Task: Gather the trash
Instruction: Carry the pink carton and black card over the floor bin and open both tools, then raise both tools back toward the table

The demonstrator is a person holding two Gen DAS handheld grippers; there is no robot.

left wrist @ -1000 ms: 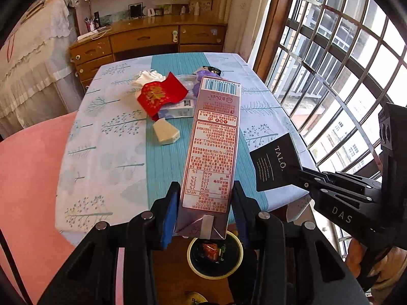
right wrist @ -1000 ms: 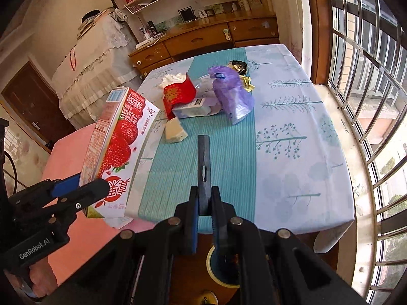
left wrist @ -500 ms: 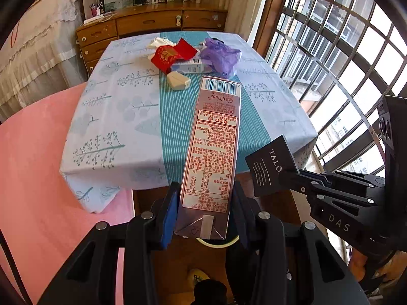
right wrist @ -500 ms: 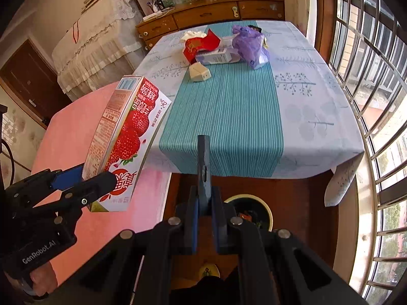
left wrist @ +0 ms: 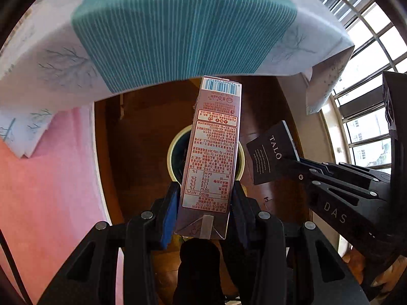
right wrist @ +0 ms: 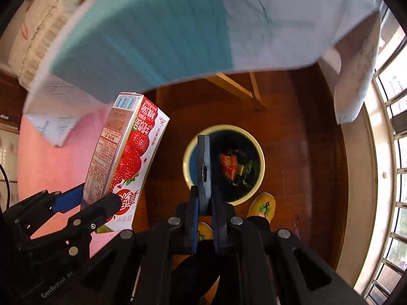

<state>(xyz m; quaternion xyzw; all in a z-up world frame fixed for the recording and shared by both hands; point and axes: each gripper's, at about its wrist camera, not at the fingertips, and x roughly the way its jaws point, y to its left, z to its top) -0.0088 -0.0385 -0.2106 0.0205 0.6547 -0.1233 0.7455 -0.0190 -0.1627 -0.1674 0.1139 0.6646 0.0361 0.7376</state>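
My left gripper (left wrist: pixel 205 203) is shut on a strawberry milk carton (left wrist: pixel 212 152) and holds it over the round trash bin (left wrist: pixel 175 157) on the floor. The carton (right wrist: pixel 124 157) and left gripper (right wrist: pixel 94 208) also show at the left of the right wrist view. My right gripper (right wrist: pixel 204 203) is shut on a thin black packet (right wrist: pixel 203 162), edge-on, above the yellow-rimmed bin (right wrist: pixel 257 152), which holds red and green scraps. The packet, marked TALO (left wrist: pixel 272 152), shows at the right of the left wrist view, held by the right gripper (left wrist: pixel 305 170).
The table's edge with its teal and white cloth (left wrist: pixel 178 25) hangs above the bin. A pink chair or cloth (left wrist: pixel 51 190) is at the left. Window bars (left wrist: pixel 368 38) are at the right. Yellow slippers (right wrist: pixel 262 206) stand on the brown floor beside the bin.
Both grippers have tilted down and drawn back from the tabletop to above the floor bin, still holding the carton and the black packet. The trash on the table has left view.
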